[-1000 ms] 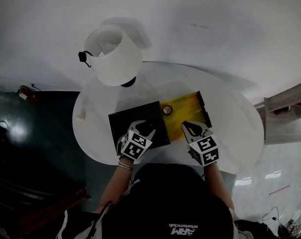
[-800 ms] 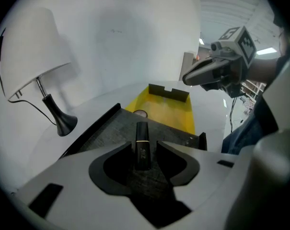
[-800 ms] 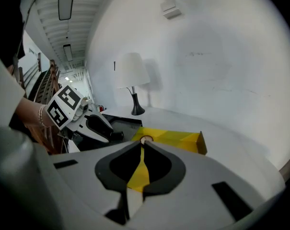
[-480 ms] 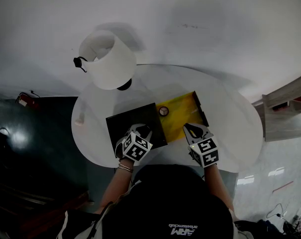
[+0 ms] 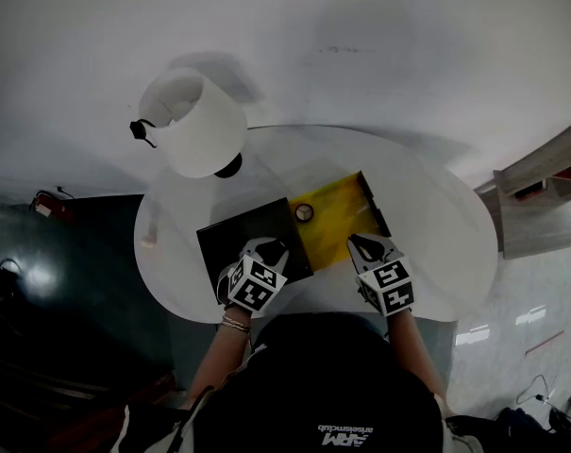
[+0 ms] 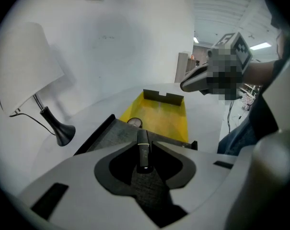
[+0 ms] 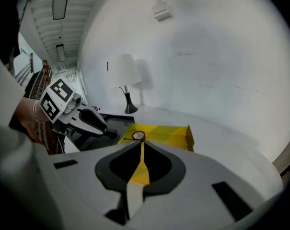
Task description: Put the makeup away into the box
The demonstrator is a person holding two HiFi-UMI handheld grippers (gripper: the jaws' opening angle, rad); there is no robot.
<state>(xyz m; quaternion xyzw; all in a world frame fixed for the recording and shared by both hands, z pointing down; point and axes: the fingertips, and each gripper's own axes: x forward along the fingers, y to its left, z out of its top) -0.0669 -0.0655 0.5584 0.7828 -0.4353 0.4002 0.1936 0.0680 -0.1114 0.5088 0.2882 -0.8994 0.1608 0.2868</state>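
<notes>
A yellow-lined box (image 5: pixel 342 217) lies open on the round white table (image 5: pixel 436 243), with its black lid (image 5: pixel 230 239) flat beside it on the left. A small round compact (image 5: pixel 304 212) sits at the box's far left corner. A black makeup tube (image 6: pixel 143 152) lies on the lid (image 6: pixel 113 134). My left gripper (image 6: pixel 144 140) has just been closing and its tips now press on the tube's sides. My right gripper (image 7: pixel 141 145) is shut and empty, hovering over the near end of the yellow box (image 7: pixel 169 133), in line with the compact (image 7: pixel 138 136).
A white-shaded lamp (image 5: pixel 191 121) on a black foot stands on the table's far left, behind the lid. A small pale object (image 5: pixel 151 239) lies near the table's left edge. The wall runs close behind, and a dark floor drops off at the left.
The left gripper's jaws have drawn in around the black tube on the lid. Both hands stay roughly where they were, and the view has shifted slightly.
</notes>
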